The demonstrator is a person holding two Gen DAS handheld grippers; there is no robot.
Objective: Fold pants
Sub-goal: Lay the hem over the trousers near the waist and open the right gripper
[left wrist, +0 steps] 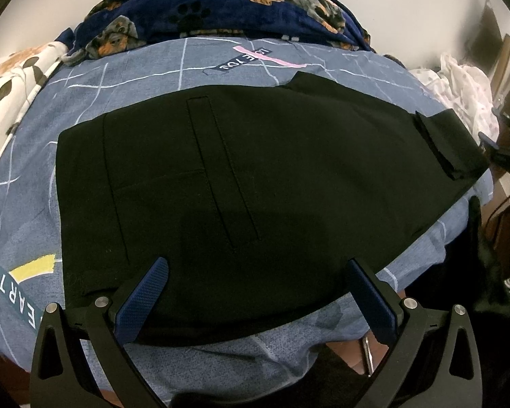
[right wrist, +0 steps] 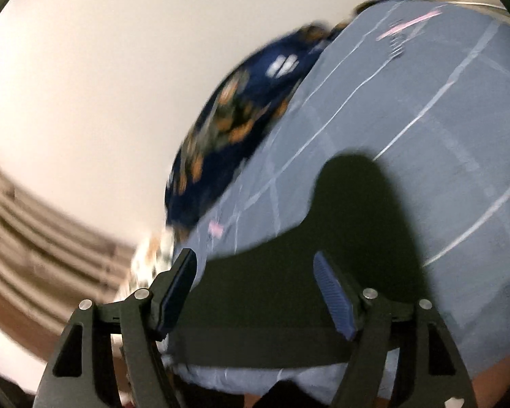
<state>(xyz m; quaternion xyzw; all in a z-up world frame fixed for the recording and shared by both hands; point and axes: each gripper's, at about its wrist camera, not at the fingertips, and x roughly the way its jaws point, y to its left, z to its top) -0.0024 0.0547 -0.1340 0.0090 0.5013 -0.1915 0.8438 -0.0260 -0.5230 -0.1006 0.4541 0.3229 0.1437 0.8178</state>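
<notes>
Black pants (left wrist: pixel 255 170) lie folded flat on a blue bedspread (left wrist: pixel 136 68), a back pocket seam facing up and a small folded end at the right. My left gripper (left wrist: pixel 257 262) hovers over their near edge, open, fingers spread wide and holding nothing. The right wrist view is blurred and tilted. There the pants (right wrist: pixel 323 238) show as a dark shape on the bedspread (right wrist: pixel 425 102). My right gripper (right wrist: pixel 254 256) stands open above their near edge, and its blue pads (right wrist: pixel 333 295) do not press on the cloth.
A navy dog-print blanket (left wrist: pixel 221 6) is bunched along the far side of the bed, also visible as the blanket (right wrist: pixel 241 102). A white leaf-print pillow (left wrist: pixel 23 68) lies at the left. Pale clothes (left wrist: pixel 459 81) are heaped at the right, beyond the bed's edge.
</notes>
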